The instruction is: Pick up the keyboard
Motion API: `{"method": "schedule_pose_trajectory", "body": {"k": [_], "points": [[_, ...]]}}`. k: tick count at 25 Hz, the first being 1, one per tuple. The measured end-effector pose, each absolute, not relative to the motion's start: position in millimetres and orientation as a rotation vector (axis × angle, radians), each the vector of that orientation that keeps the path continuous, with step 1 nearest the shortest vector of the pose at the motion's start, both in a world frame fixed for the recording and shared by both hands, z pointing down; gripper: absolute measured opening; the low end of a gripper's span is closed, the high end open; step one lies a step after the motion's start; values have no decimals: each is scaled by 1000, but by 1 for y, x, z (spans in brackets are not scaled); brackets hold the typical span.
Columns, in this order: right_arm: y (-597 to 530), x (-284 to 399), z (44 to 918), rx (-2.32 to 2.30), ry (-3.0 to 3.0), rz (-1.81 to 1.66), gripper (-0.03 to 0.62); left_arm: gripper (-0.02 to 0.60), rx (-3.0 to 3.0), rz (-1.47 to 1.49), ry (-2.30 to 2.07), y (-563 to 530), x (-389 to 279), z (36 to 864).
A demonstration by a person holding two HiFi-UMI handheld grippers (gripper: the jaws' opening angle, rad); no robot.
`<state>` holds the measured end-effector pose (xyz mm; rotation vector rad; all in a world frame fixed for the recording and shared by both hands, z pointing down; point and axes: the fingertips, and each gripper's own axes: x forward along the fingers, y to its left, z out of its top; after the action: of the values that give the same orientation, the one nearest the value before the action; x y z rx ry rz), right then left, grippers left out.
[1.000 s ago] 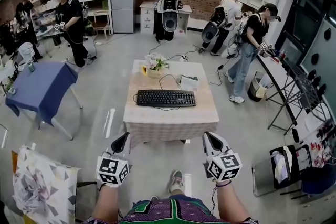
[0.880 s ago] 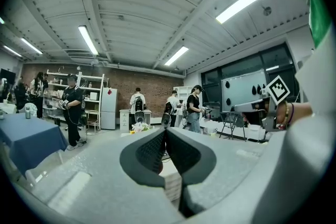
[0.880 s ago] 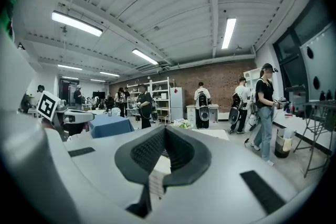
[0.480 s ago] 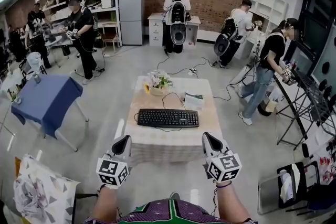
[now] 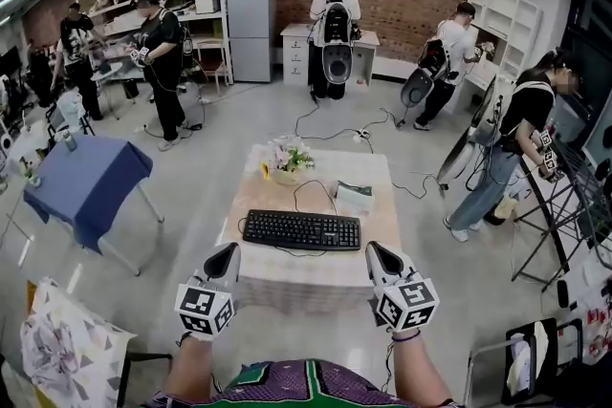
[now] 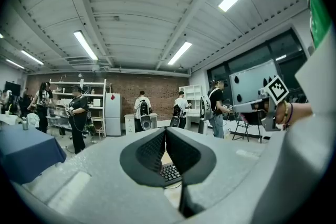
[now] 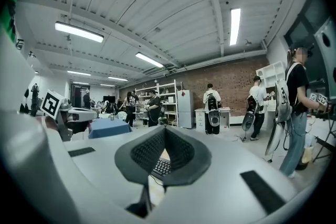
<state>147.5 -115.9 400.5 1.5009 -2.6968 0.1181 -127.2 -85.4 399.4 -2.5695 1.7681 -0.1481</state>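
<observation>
The left gripper (image 5: 228,249) and right gripper (image 5: 374,248) are held level. Each has its dark ribbed pads pressed together on nothing, in a matte grey shell. Compared with a second ago, the table (image 5: 316,280) sits much closer. Its near edge now lies just under the jaw tips, where bare floor separated them before. I judge this as the approach nearly finished, with opening the jaws the next need.

The keyboard (image 5: 301,230) lies across the table's middle, towards the near edge and parallel to it, untouched. It is a flat black plastic slab with rows of keys. A thin cable (image 5: 304,191) loops from it towards the far edge. The tabletop looks pale and cloth-like.

A pot of flowers (image 5: 285,164) stands by the far left corner. A small pale box (image 5: 355,196) stands towards the right edge.
</observation>
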Motion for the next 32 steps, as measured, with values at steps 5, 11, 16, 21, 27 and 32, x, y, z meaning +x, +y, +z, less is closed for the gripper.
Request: {"method": "schedule_pose_trajectory", "body": {"k": [5,11,16,21,27,32], "points": [[-145,154,407,1493,-2702,135,3,17,-2558,-167,1786,-107,-122,405],[-184,141,416,1492,-2698,179,3,17,-2552,-193,1795,-138,-138,409],[-221,116,411,1503,-2675,166,3,17,-2559,-173,1818,-178,-170,410],[-243,89,408,1534,-2644,195,3,17,-2572,-183,1784,-207,-190,408],[-247,70,403,1591,-2609,159,3,17,-2627,-177,1694,-224,-193,409],[-247,64,406,1662,-2584,173,4,18,-2679,-163,1625,-226,-204,418]]}}
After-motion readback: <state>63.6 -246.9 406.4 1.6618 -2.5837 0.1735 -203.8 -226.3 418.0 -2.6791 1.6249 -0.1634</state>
